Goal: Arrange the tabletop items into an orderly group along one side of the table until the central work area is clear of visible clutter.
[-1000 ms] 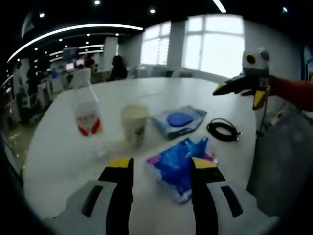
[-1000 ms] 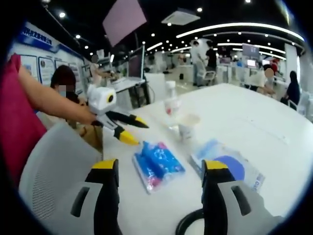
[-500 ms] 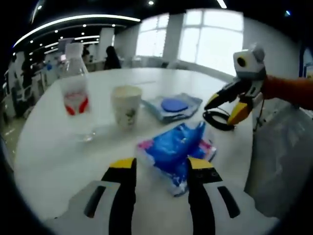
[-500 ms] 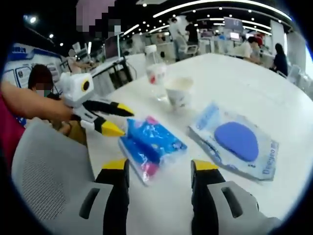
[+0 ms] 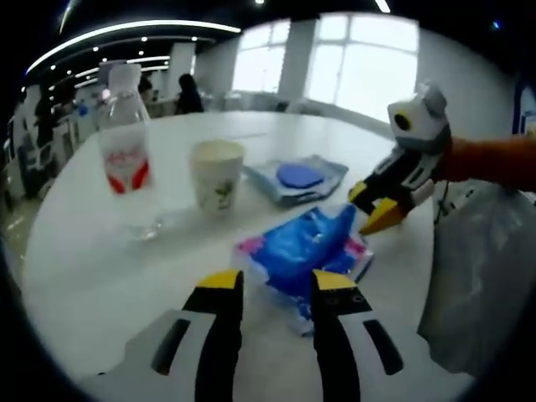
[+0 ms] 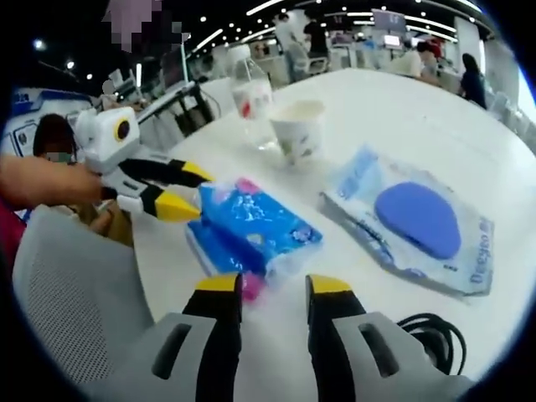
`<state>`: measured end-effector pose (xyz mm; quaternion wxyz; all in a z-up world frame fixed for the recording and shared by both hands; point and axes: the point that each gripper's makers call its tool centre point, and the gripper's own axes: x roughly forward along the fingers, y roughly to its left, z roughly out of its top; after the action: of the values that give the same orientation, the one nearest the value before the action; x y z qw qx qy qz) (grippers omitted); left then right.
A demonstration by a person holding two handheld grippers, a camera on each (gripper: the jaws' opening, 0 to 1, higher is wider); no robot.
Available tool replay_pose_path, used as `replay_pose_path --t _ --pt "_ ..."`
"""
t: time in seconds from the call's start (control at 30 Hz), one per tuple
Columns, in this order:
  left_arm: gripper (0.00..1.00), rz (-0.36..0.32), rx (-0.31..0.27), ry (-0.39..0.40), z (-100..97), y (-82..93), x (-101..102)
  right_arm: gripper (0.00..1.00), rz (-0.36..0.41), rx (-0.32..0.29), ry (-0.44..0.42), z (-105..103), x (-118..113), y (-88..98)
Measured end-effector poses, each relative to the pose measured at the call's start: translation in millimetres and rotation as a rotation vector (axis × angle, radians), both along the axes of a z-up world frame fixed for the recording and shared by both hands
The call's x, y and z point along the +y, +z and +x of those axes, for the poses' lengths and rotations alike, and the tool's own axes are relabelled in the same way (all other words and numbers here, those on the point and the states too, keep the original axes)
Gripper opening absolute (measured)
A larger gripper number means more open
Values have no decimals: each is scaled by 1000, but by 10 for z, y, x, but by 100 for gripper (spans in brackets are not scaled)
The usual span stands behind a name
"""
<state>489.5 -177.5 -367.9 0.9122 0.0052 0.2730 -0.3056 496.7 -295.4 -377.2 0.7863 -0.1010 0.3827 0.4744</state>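
Note:
A blue tissue pack (image 5: pixel 301 244) (image 6: pixel 254 228) lies on the white table (image 5: pixel 84 276) (image 6: pixel 435 109) near its edge. My left gripper (image 5: pixel 276 281) (image 6: pixel 189 191) is open with narrowed jaws, and the pack's near end lies between its tips. From the other side, my right gripper (image 6: pixel 274 285) (image 5: pixel 373 206) is also open and narrow, with the pack's pink corner in its gap. Behind the pack stand a water bottle (image 5: pixel 126 155) (image 6: pixel 251 92) and a paper cup (image 5: pixel 216 176) (image 6: pixel 297 130). A clear pouch holding a blue pad (image 5: pixel 297 177) (image 6: pixel 414 222) lies flat nearby.
A coiled black cable (image 6: pixel 431 331) lies by the table edge beside my right gripper. A grey mesh chair (image 6: pixel 75 293) (image 5: pixel 477 276) stands against that edge. An orange sleeve (image 5: pixel 494 159) holds the right gripper. Desks and people fill the office behind.
Both grippers have moved in on the tissue pack from opposite ends, and both pairs of jaws have narrowed. The right gripper came off the cable toward the pack.

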Motion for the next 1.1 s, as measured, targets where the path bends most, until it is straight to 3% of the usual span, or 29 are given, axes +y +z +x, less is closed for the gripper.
replay_pose_path --t 0.47,0.83,1.1 --pt "10 -15 60 38 27 -72 15 7 -16 -7 -8 50 -19 -26" --pt "3 -20 33 21 67 86 -57 4 -1 -19 -18 87 -94 78" --pt "0 -21 -5 -16 177 359 -203 3 32 -50 -56 189 -234 280"
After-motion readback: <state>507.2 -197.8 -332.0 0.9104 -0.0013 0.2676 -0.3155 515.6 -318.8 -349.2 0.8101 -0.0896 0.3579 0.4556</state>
